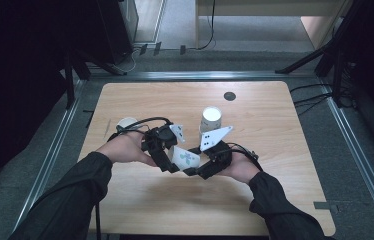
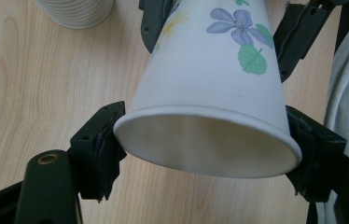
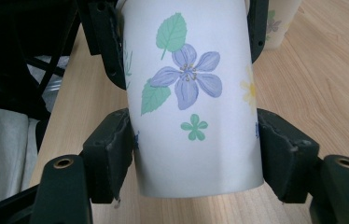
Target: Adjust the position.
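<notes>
The wooden table [image 1: 140,205] is seen from above as the largest surface, with bare board from 3 to 9 o'clock around the work and its near edge at 6 o'clock well apart from the hands. At the middle of it a flowered paper cup [image 1: 185,158] is held on its side, clear of the board, between two tools. The left gripper [image 1: 171,166] is closed on the cup at its open rim, the pads [image 2: 101,149] pressing the lip from both sides, as the left gripper view shows; the right gripper [image 1: 190,171] is closed on the cup near its base, its pads [image 3: 112,149] flat against the printed wall. The step in hand is judged to be a two-ended hold, perhaps a handover or a pulling apart of nested cups; which one cannot be told. It is done well if the rim is squeezed lightly, since a thin paper lip is likely to buckle, and if any pull is kept along the cup's axis. At 12 o'clock a second paper cup [image 1: 210,119] stands upright near the right gripper, and at 10 o'clock a white ridged cup [image 1: 126,123] stands just beyond the left hand [image 1: 122,149]; movement toward these is best avoided, and the open board at 6 o'clock is the safer way out. A small dark disc [image 1: 229,96] lies farther off at 1 o'clock.
</notes>
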The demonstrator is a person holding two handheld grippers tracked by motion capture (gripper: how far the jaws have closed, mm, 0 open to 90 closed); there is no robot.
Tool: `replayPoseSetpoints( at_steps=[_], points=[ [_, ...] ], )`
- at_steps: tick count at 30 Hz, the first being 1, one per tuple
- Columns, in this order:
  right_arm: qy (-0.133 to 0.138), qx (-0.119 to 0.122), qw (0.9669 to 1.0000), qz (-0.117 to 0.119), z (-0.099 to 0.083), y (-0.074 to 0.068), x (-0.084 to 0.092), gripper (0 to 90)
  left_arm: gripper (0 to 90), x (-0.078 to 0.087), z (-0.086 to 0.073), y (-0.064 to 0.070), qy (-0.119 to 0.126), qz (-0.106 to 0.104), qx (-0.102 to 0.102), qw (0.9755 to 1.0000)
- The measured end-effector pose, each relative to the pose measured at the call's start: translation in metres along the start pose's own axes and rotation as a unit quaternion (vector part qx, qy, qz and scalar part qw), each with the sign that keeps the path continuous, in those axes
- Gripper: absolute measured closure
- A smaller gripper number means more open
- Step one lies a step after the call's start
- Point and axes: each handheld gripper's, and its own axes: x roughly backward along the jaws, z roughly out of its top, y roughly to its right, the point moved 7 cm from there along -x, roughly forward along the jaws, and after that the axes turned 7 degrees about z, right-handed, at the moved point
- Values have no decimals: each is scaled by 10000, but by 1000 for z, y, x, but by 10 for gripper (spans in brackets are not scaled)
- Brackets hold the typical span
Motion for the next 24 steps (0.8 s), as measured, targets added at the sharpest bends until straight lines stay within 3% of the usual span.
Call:
replayPoseSetpoints(
  at_steps=[15,24],
  points=[
    [-45,11,10000,18,0,-1,0,345,220,0,-1,0,17,15,-59,10000],
    [54,-17,10000,-15,0,1,6,343,130,2,-2,-4,328,12,159,9993]
  ],
)
